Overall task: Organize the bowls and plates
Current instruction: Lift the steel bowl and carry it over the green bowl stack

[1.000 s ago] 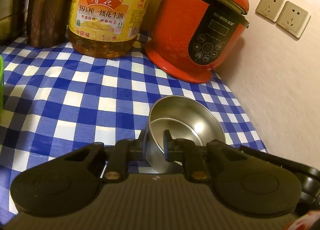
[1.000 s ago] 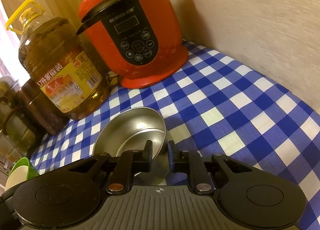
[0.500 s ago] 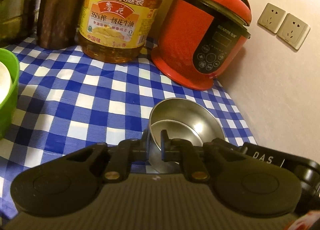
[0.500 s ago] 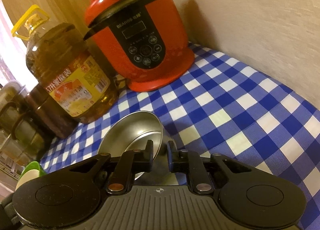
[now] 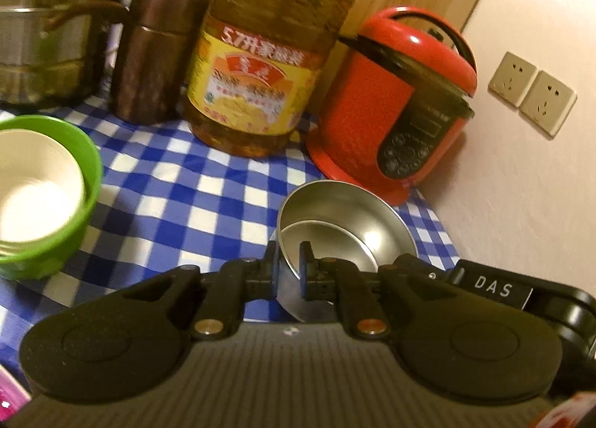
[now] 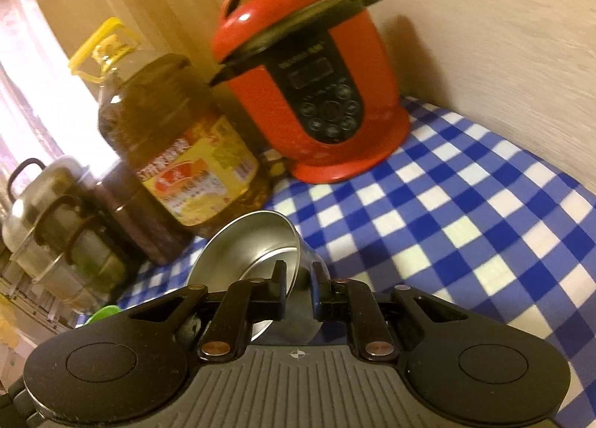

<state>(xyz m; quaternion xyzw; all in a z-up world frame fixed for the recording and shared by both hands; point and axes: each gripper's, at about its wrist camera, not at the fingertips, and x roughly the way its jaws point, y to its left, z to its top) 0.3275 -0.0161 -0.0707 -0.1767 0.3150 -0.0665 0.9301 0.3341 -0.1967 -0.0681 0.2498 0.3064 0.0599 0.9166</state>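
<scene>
both grippers, left (image 5: 288, 255) and right (image 6: 300, 274), pinch steel bowl (image 5: 346, 219) rim; blue-checked tablecloth (image 5: 178, 197), beige wall (image 5: 521, 186) right

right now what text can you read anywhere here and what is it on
"DAS": white letters on the black part of the right claw, seen past the steel bowl.
"5.7升家庭装": yellow label of the oil jug; its smaller print is blurred.
Red cooker: brand above the display and button marks too blurred to read.
</scene>
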